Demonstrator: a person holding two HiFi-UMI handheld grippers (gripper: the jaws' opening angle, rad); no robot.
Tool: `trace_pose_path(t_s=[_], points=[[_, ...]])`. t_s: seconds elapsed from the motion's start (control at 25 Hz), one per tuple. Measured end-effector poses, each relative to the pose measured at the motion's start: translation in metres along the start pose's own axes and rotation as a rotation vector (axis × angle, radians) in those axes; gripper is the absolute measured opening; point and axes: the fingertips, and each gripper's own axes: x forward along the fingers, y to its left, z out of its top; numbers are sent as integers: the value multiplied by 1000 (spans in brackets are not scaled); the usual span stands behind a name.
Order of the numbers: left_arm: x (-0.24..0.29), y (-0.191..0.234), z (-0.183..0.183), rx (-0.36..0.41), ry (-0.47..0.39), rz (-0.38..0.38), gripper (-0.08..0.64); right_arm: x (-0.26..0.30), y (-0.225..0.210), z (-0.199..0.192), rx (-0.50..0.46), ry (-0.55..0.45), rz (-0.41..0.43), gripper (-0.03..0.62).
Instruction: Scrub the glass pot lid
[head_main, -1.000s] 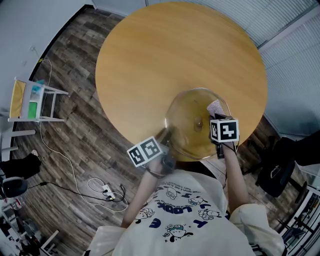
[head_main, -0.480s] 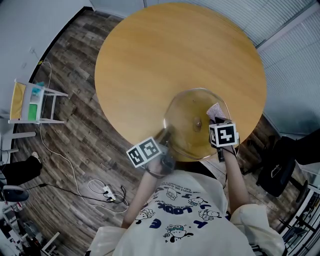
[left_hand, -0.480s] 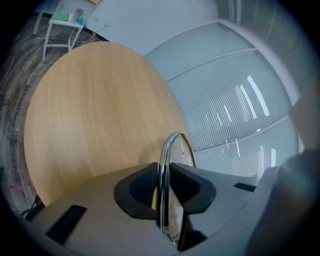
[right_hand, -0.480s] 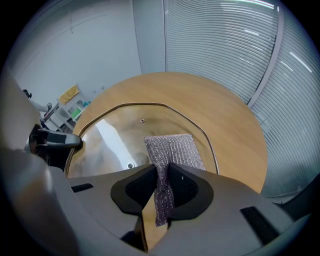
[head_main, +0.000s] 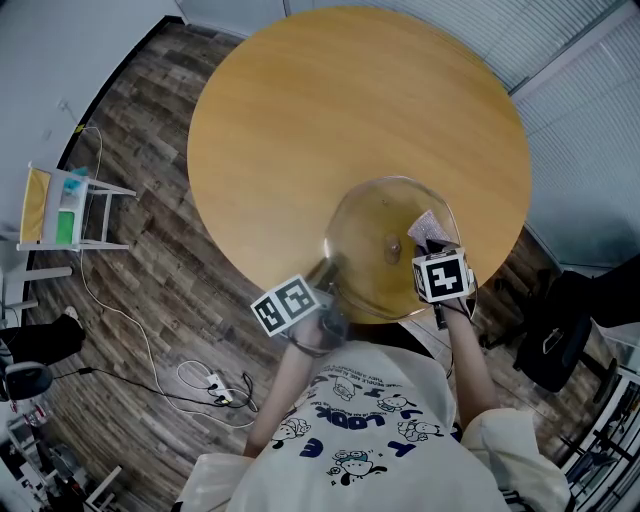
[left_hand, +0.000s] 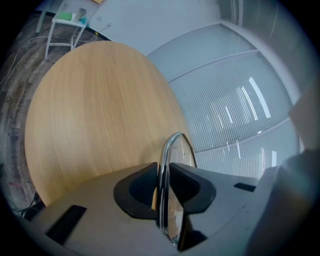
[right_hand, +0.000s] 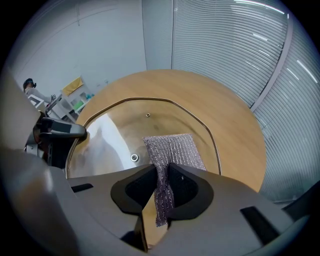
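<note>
The glass pot lid (head_main: 375, 250) is in the lower middle of the head view. It's held up over the near edge of the round wooden table (head_main: 300, 110), not lying flat on it. The left gripper (left_hand: 162, 186) comes in from the lower left with its jaws clenched on the lid's metal rim. That makes sense to me: pinching the edge leaves the whole glass face free and gives the other hand something firm to push against.

The right gripper (right_hand: 164, 187) is clamped tight on a greyish mesh scrubbing cloth (right_hand: 175, 147). Most of the cloth sticks out past the jaws and lies spread on the glass, just right of the small metal fitting (right_hand: 134, 158) at the lid's centre. I'd guess it's gripped by one end so the loose part does the wiping, not the hard jaws.

Looks like mid-scrub to me. My only worry is the lid twisting in that thin rim pinch if the cloth side presses hard.
</note>
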Motion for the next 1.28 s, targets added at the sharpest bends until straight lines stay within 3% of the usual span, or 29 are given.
trace_pose_path(t_s=[0.64, 1.28], points=[[-2, 3, 3, -21, -6, 0, 74, -8, 23, -18, -107, 49, -18, 75], [-2, 5, 1, -39, -10, -4, 74, -16, 45, -34, -63, 69, 58, 75]])
